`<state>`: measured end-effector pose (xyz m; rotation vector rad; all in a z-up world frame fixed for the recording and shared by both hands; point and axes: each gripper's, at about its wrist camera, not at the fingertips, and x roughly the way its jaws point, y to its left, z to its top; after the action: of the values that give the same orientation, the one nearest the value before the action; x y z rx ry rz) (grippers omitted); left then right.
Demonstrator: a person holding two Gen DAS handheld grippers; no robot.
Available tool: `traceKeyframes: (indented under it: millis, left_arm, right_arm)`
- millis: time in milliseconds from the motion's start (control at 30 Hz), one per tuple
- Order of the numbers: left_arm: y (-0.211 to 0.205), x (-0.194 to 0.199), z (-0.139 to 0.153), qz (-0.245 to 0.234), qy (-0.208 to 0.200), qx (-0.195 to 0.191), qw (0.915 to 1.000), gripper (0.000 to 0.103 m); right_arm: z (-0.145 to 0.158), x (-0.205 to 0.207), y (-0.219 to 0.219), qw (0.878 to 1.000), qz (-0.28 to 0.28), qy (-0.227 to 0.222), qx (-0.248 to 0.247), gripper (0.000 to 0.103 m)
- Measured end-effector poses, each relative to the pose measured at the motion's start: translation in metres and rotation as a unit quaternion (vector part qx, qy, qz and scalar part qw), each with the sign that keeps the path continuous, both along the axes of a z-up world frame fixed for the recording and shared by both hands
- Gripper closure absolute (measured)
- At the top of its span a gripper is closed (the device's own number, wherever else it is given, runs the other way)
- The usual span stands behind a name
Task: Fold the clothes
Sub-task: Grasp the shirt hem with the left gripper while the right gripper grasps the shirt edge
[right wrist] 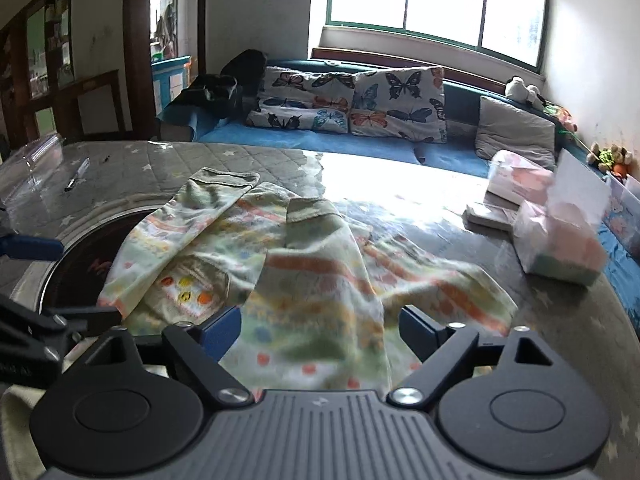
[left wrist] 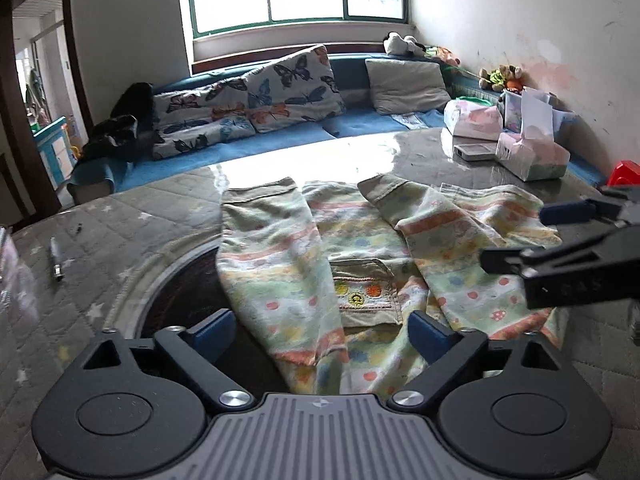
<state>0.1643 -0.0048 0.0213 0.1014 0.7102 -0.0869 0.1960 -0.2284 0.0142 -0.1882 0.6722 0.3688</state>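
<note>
Child's shirt (left wrist: 360, 264): pale green cloth with orange stripes and coloured dots, khaki cuffs, khaki chest pocket (left wrist: 366, 288) with embroidered round motifs. Lies front-up, rumpled, at frame centre on the quilted table (left wrist: 120, 216), both sleeves folded inward across the body, cuffs toward the top of the frame.

Left gripper (left wrist: 320, 330): lower centre, jaws apart, nothing clamped.

Right gripper (right wrist: 320, 332): lower centre, jaws apart above the shirt's hem, nothing clamped.
</note>
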Motion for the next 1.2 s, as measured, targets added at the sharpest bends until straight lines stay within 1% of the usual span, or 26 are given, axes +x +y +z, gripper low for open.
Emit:
traceKeyframes:
  millis: [67,100,167,200,267,333,433,467,533,600,633,700,733,767,800,833,867,900,933,1033,1200]
  left_arm:
    - [0.0,0.009,-0.005,-0.003,0.007,-0.001,1.0,0.02]
    - [0.001,0.013,-0.007,-0.004,0.01,0.0,0.9999,0.022]
    - [0.002,0.018,-0.011,-0.007,0.016,-0.002,0.9999,0.03]
    - [0.003,0.021,-0.013,-0.008,0.018,-0.005,0.9998,0.032]
    - [0.004,0.024,-0.017,-0.01,0.025,-0.01,0.9996,0.041]
    - [0.005,0.026,-0.02,-0.015,0.032,-0.015,0.9993,0.046]
    - [0.004,0.027,-0.02,-0.022,0.033,-0.019,0.999,0.046]
    - [0.003,0.028,-0.019,-0.025,0.031,-0.02,0.999,0.046]
    - [0.001,0.03,-0.018,-0.029,0.029,-0.02,0.999,0.045]
    - [0.0,0.035,-0.02,-0.031,0.031,-0.018,0.9989,0.045]
    - [-0.001,0.037,-0.021,-0.032,0.032,-0.017,0.9988,0.046]
    - [0.0,0.041,-0.024,-0.033,0.037,-0.017,0.9986,0.058]
    - [0.001,0.042,-0.025,-0.033,0.04,-0.018,0.9985,0.066]
    - [0.002,0.042,-0.026,-0.032,0.04,-0.02,0.9985,0.075]
    - [0.003,0.042,-0.026,-0.031,0.04,-0.022,0.9985,0.079]
    - [0.004,0.042,-0.026,-0.031,0.038,-0.024,0.9985,0.088]
    - [0.006,0.042,-0.026,-0.03,0.037,-0.027,0.9985,0.093]
    - [0.008,0.041,-0.025,-0.029,0.036,-0.031,0.9984,0.094]
    - [0.009,0.039,-0.024,-0.026,0.034,-0.034,0.9985,0.098]
    - [0.016,0.033,-0.019,-0.014,0.027,-0.043,0.9986,0.101]
    - [0.029,0.017,-0.01,0.006,0.013,-0.05,0.9987,0.102]
  right_arm:
    - [-0.001,0.011,0.008,1.0,0.006,-0.001,-0.004,0.017]
    - [-0.002,0.016,0.013,1.0,0.008,-0.001,-0.007,0.017]
    - [-0.005,0.027,0.024,1.0,0.014,-0.003,-0.018,0.017]
    - [-0.007,0.032,0.03,1.0,0.017,-0.004,-0.024,0.017]
    - [-0.013,0.042,0.039,0.999,0.02,-0.002,-0.034,0.017]
    - [-0.019,0.051,0.048,0.999,0.022,0.001,-0.044,0.018]
    - [-0.029,0.061,0.054,0.998,0.017,0.004,-0.06,0.023]
    - [-0.032,0.063,0.053,0.998,0.013,0.008,-0.064,0.026]
    - [-0.037,0.067,0.051,0.998,0.006,0.016,-0.067,0.037]
    - [-0.041,0.069,0.044,0.998,0.0,0.023,-0.057,0.048]
    - [-0.041,0.069,0.04,0.998,-0.003,0.025,-0.05,0.051]
    - [-0.039,0.07,0.033,0.999,-0.011,0.026,-0.038,0.065]
    - [-0.037,0.069,0.03,0.999,-0.016,0.025,-0.031,0.068]
    - [-0.035,0.069,0.025,0.999,-0.02,0.025,-0.021,0.075]
    - [-0.033,0.068,0.02,0.999,-0.025,0.025,-0.011,0.081]
    - [-0.031,0.067,0.015,0.999,-0.03,0.026,0.0,0.085]
    - [-0.029,0.066,0.011,0.999,-0.036,0.024,0.007,0.089]
    - [-0.027,0.064,0.006,0.999,-0.042,0.021,0.013,0.092]
    - [-0.024,0.062,0.002,0.998,-0.048,0.019,0.021,0.094]
    - [-0.019,0.054,-0.013,0.997,-0.064,0.015,0.04,0.096]
    - [-0.008,0.032,-0.034,0.995,-0.083,-0.005,0.048,0.097]
